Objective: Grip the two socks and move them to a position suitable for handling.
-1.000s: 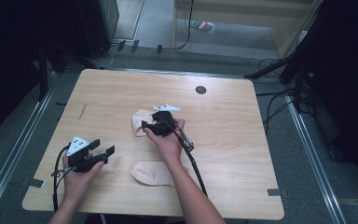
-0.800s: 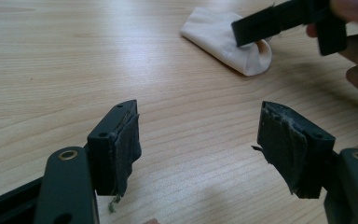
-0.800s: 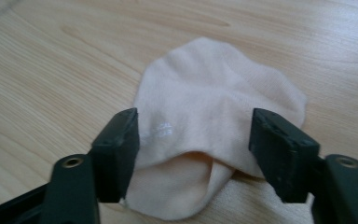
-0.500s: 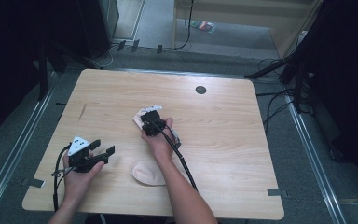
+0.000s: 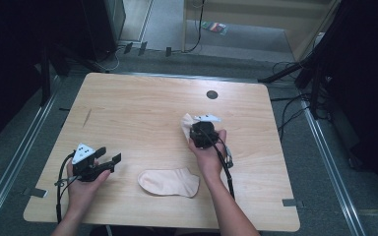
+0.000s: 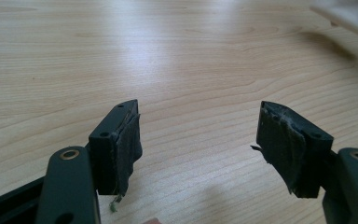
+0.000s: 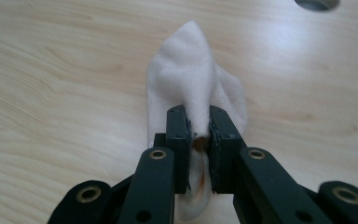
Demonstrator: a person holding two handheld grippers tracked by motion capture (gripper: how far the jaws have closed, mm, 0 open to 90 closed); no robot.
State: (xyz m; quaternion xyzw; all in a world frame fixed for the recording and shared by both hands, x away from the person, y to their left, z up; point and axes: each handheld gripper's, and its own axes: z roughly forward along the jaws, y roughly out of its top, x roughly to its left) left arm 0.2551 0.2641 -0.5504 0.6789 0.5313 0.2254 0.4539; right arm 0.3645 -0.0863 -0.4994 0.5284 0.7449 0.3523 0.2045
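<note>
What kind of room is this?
Probably a lab or studio for recording hand tasks. A bare wooden table stands between black curtains, cables trail over the floor, and a person works two socks with a claw in each hand.

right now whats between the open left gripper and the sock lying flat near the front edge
Only bare tabletop; the high view shows nothing between the left gripper and the flat sock.

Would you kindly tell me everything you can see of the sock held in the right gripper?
The white sock is a soft knit fabric, bunched and pinched in a fold between the closed jaws of the right gripper. Its free end rises in a rounded peak beyond the jaws, and a faint orange stain shows near the grip. It sits right of the table's centre, its lower part apparently touching the wood.
</note>
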